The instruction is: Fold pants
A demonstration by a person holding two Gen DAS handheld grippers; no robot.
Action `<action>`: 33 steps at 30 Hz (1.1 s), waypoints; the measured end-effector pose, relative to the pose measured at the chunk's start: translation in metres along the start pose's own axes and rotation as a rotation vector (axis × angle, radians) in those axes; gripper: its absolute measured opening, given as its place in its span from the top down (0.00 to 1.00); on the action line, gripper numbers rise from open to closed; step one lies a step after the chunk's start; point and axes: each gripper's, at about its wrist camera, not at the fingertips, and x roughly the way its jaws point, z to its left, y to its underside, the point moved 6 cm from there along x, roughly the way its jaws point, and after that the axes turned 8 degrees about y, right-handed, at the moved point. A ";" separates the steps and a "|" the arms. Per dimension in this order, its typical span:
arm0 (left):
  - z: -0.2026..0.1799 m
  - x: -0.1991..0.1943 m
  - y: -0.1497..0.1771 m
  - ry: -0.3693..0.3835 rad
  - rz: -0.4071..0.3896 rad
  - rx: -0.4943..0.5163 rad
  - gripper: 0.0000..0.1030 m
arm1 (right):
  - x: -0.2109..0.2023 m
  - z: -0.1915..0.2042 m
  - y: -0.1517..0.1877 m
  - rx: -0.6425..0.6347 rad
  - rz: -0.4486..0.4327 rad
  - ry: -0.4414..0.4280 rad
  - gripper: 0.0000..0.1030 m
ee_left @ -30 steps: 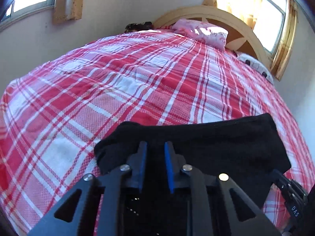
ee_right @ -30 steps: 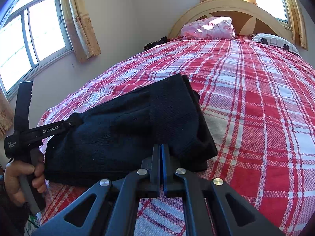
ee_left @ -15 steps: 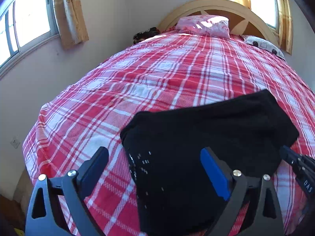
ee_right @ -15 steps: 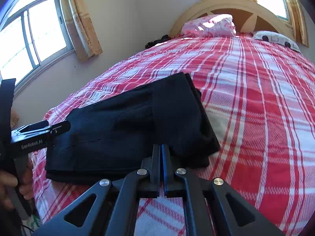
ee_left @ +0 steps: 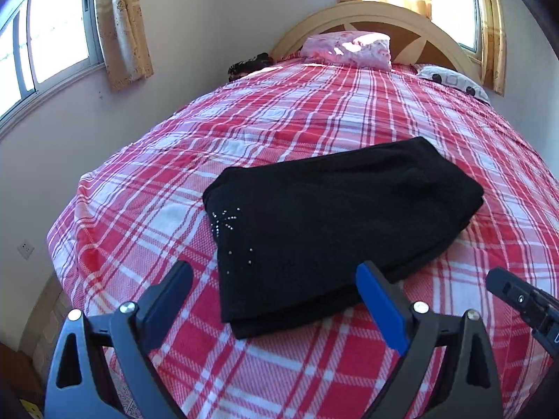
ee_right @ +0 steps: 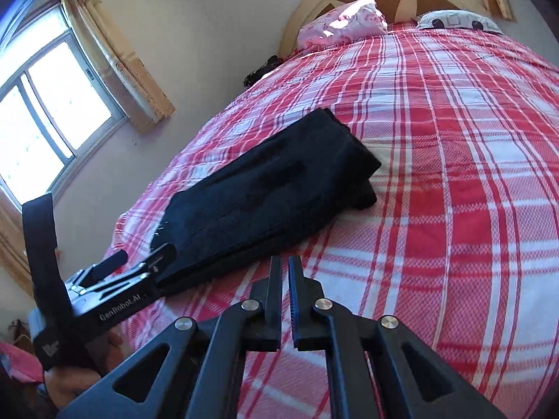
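Black pants point(ee_left: 332, 220) lie folded in a flat stack on the red plaid bedspread point(ee_left: 314, 118), near the bed's foot; small silver studs show on the near left part. My left gripper point(ee_left: 276, 286) is open wide and empty, just short of the pants' near edge. In the right wrist view the pants point(ee_right: 272, 188) lie left of centre, with the left gripper point(ee_right: 139, 265) at their near end. My right gripper point(ee_right: 284, 272) has a narrow gap between its jaws, holds nothing, and hovers over the bedspread point(ee_right: 454, 174) beside the pants.
A pink pillow point(ee_left: 349, 49) and a white spotted pillow point(ee_left: 450, 78) lie at the wooden headboard point(ee_left: 384, 17). A dark item point(ee_left: 249, 64) sits at the far left corner. A wall with a curtained window point(ee_left: 59, 35) runs along the bed's left side.
My left gripper opened, let go of the pants and drew back. My right gripper pulled back off the pants and its jaws parted slightly. The pants stay folded.
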 end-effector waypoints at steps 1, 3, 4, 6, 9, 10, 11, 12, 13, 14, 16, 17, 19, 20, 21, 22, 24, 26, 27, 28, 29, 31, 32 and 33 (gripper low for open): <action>-0.001 -0.003 0.001 0.000 -0.005 0.003 0.06 | -0.005 0.003 0.001 -0.011 -0.006 -0.002 0.90; -0.004 -0.012 0.001 0.001 -0.024 0.012 0.06 | -0.016 0.007 0.003 -0.036 -0.033 -0.006 0.76; -0.006 -0.016 0.001 0.003 -0.034 0.016 0.06 | -0.022 0.009 0.003 -0.040 -0.054 -0.015 0.62; -0.009 -0.025 -0.001 0.008 -0.056 0.023 0.02 | -0.039 0.010 0.000 -0.038 -0.127 -0.030 0.49; -0.013 -0.034 -0.003 0.013 -0.078 0.028 0.02 | -0.063 0.012 -0.004 -0.052 -0.228 -0.015 0.43; -0.015 -0.037 -0.004 0.012 -0.084 0.034 0.02 | -0.069 0.013 -0.005 -0.056 -0.242 -0.007 0.43; -0.016 -0.039 -0.005 0.009 -0.088 0.040 0.01 | -0.074 0.013 -0.007 -0.059 -0.254 -0.003 0.43; -0.018 -0.041 -0.005 0.004 -0.094 0.045 0.01 | -0.080 0.013 -0.008 -0.064 -0.271 0.005 0.42; -0.019 -0.044 -0.004 0.002 -0.099 0.048 0.01 | -0.085 0.014 -0.009 -0.074 -0.288 0.020 0.42; -0.020 -0.046 -0.004 0.002 -0.101 0.048 0.01 | -0.088 0.014 -0.010 -0.082 -0.298 0.029 0.41; -0.021 -0.050 -0.002 0.008 -0.107 0.044 0.01 | -0.094 0.014 -0.010 -0.096 -0.310 0.043 0.40; -0.021 -0.053 -0.002 0.012 -0.107 0.036 0.00 | -0.096 0.014 -0.010 -0.098 -0.311 0.044 0.40; -0.021 -0.057 -0.001 0.020 -0.112 0.030 0.00 | -0.099 0.014 -0.008 -0.100 -0.312 0.057 0.40; -0.022 -0.059 -0.001 0.021 -0.116 0.029 0.00 | -0.100 0.014 -0.007 -0.105 -0.311 0.077 0.40; -0.022 -0.061 -0.001 0.019 -0.123 0.028 0.00 | -0.101 0.014 -0.006 -0.111 -0.311 0.092 0.40; -0.022 -0.063 0.000 0.015 -0.128 0.028 0.00 | -0.102 0.013 -0.005 -0.118 -0.315 0.104 0.40; -0.023 -0.063 0.003 0.015 -0.124 0.033 0.00 | -0.103 0.012 -0.003 -0.132 -0.320 0.132 0.40; -0.024 -0.061 0.008 0.015 -0.108 0.034 0.00 | -0.100 0.010 0.000 -0.137 -0.298 0.153 0.39; -0.024 -0.060 0.011 0.019 -0.101 0.032 0.00 | -0.098 0.010 0.002 -0.132 -0.288 0.158 0.39; -0.025 -0.059 0.013 0.025 -0.093 0.029 0.00 | -0.098 0.008 0.004 -0.125 -0.280 0.156 0.39; -0.026 -0.057 0.016 0.034 -0.082 0.026 0.00 | -0.097 0.007 0.006 -0.119 -0.273 0.153 0.39; -0.028 -0.054 0.022 0.052 -0.059 0.023 0.00 | -0.097 0.006 0.009 -0.122 -0.268 0.166 0.39; -0.030 -0.051 0.024 0.060 -0.044 0.022 0.00 | -0.097 0.006 0.010 -0.127 -0.266 0.175 0.39; -0.032 -0.050 0.026 0.066 -0.036 0.022 0.00 | -0.097 0.007 0.012 -0.133 -0.262 0.187 0.39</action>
